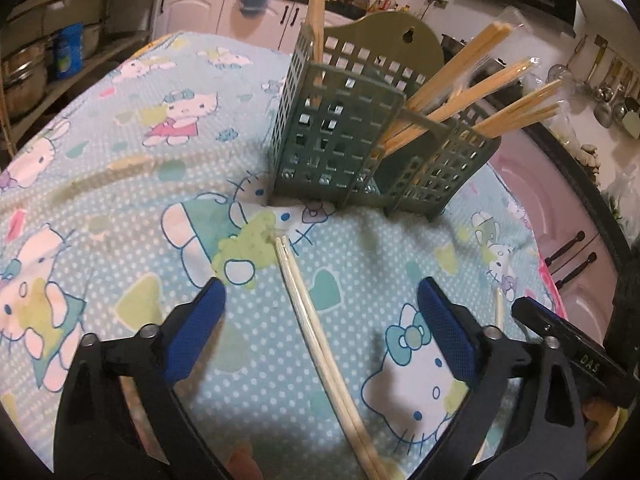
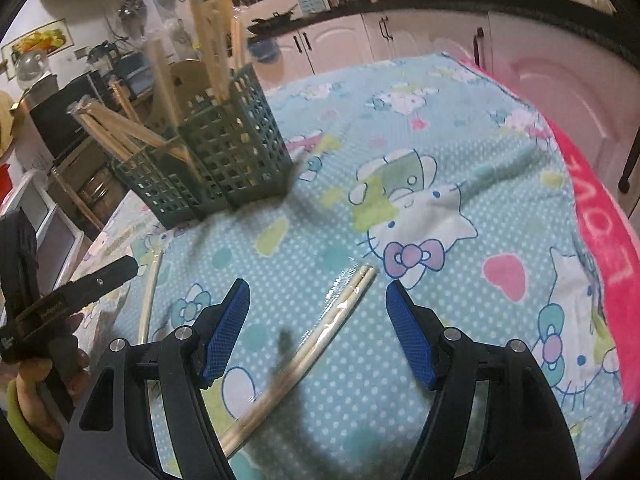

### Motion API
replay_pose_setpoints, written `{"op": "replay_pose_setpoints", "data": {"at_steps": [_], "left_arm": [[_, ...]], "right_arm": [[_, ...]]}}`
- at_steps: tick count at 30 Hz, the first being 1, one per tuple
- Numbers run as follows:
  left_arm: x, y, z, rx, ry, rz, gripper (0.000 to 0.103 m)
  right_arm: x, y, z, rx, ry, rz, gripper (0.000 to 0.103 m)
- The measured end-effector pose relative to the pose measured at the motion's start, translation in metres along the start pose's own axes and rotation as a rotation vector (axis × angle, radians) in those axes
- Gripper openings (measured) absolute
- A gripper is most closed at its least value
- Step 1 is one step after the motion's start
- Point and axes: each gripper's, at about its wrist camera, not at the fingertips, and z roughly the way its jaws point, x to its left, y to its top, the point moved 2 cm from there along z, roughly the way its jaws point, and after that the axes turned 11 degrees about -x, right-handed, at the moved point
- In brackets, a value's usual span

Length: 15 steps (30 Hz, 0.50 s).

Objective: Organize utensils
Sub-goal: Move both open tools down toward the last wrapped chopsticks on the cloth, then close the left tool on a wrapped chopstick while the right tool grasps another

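Both tongs are spread wide and hold nothing. Left tongs (image 1: pixel 320 320) hover over the cloth (image 1: pixel 120 200) with blue pads (image 1: pixel 196 332) on either side of a wrapped pair of chopsticks (image 1: pixel 316 344); right tongs (image 2: pixel 318 320) do the same over a second wrapped pair (image 2: pixel 320 332).

Ahead of me stands the green caddy (image 1: pixel 332 136), a gridded plastic holder with several compartments, upright on the cloth. Its tall left compartment carries one pair standing nearly straight up (image 1: pixel 316 4). The lower compartments on the right hold more wrapped pairs (image 1: pixel 492 92) that lean out and fan toward the right. From the right wrist view the same caddy (image 2: pixel 224 156) sits up and to the left, sticks fanning from it.

Under my left tongs the pair lies flat between the pads, touching neither, closer to the middle than to either pad. Its long axis runs from just below the caddy down toward me, slanting slightly rightward as it nears the lower edge.

Under my right tongs the other pair lies flat as well, its far end between the pads and nearer the right one. It runs diagonally, far end up and right, near end down and left, passing beneath the left finger.
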Motion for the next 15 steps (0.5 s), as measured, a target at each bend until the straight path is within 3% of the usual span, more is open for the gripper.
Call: {"op": "replay_pose_setpoints", "data": {"at_steps": [4,11,13,15], "left_arm": [[0.004,-0.002,0.012,0.035,-0.006,-0.035,0.072],[0.007,0.004,0.026,0.06,0.023,-0.034,0.064],[0.007,0.008,0.032,0.069,0.039,-0.024,0.061],[0.006,0.011,0.038,0.08,0.055,-0.015,0.06]], "right_arm": [[-0.001,0.003,0.013,0.034,-0.018,0.004,0.061],[-0.002,0.004,0.039,0.103,-0.083,0.006,0.054],[-0.001,0.005,0.044,0.109,-0.1,-0.005,0.047],[-0.003,0.007,0.047,0.113,-0.11,-0.013,0.033]]}}
